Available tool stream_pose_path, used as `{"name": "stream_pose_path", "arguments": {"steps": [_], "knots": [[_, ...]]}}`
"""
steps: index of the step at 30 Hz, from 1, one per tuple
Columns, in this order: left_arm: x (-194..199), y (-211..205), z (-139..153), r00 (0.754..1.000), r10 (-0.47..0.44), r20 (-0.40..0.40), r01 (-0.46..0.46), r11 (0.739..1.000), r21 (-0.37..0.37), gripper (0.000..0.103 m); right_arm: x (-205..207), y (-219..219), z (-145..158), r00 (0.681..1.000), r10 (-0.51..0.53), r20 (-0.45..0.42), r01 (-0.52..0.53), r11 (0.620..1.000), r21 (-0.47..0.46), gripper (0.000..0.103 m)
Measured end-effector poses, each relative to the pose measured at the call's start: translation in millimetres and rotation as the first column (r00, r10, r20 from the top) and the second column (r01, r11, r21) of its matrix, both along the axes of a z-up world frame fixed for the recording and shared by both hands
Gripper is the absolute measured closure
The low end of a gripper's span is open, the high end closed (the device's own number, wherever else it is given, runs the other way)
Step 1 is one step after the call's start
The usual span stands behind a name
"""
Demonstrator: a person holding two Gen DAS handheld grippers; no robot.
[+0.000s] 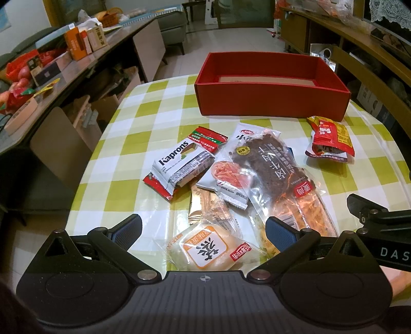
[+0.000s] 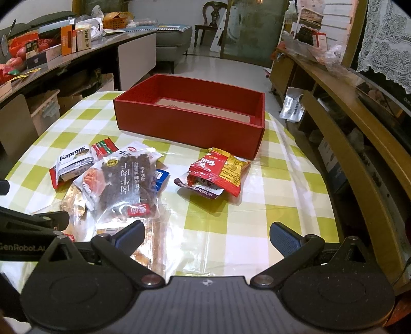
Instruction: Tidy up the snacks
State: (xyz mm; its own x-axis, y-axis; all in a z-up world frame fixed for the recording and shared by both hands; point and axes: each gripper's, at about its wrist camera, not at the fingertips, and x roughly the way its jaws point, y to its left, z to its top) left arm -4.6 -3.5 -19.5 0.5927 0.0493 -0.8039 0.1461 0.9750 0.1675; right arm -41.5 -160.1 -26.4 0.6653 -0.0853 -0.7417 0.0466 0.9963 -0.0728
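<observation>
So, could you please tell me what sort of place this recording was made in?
Probably a home living or dining room: a table with a green checked tablecloth, a grey sofa, a wooden chair and a cluttered sideboard.

Snack packets lie heaped before the open red box.

Table covering: green-and-white checked tablecloth
Left side: long counter crowded with boxes
Far end: grey sofa, wooden chair
Right side: wooden shelving
</observation>
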Motion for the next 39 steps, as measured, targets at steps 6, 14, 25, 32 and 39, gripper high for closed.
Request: {"name": "stream_pose_path", "arguments": {"steps": [6,14,25,32,39], "knots": [[-0.5,0.4,-0.1,1.0,0.0,0.001,0.0,1.0,0.002,0.0,-0.2,0.2,-0.5,1.0,0.0,-0.001,0.0,1.0,0.0,0.0],[-0.5,0.6,-0.4,1.0,-0.001,0.0,0.001,1.0,0.005,0.0,-0.3,0.3,-2.5,1.0,0.003,-0.006,-0.003,1.0,0.0,0.0],[-0.4,-0.5,-1.7,1.0,-0.009,-0.002,0.009,1.0,0.015,0.0,1.2,0.4,-3.8,1.0,0.011,-0.02,-0.011,1.0,-0.001,0.0],[-0.5,-2.4,-3.7,1.0,-0.012,-0.004,0.012,1.0,0.019,0.0,1.8,1.0,-4.4,1.0,0.015,-0.025,-0.015,1.0,-0.006,0.0],[2.3,3.1,-0.7,0.999,-0.034,-0.018,0.034,0.999,-0.002,0.0,2.9,-1.5,-5.2,0.999,0.015,-0.037,-0.015,1.0,-0.01,0.0]]}}
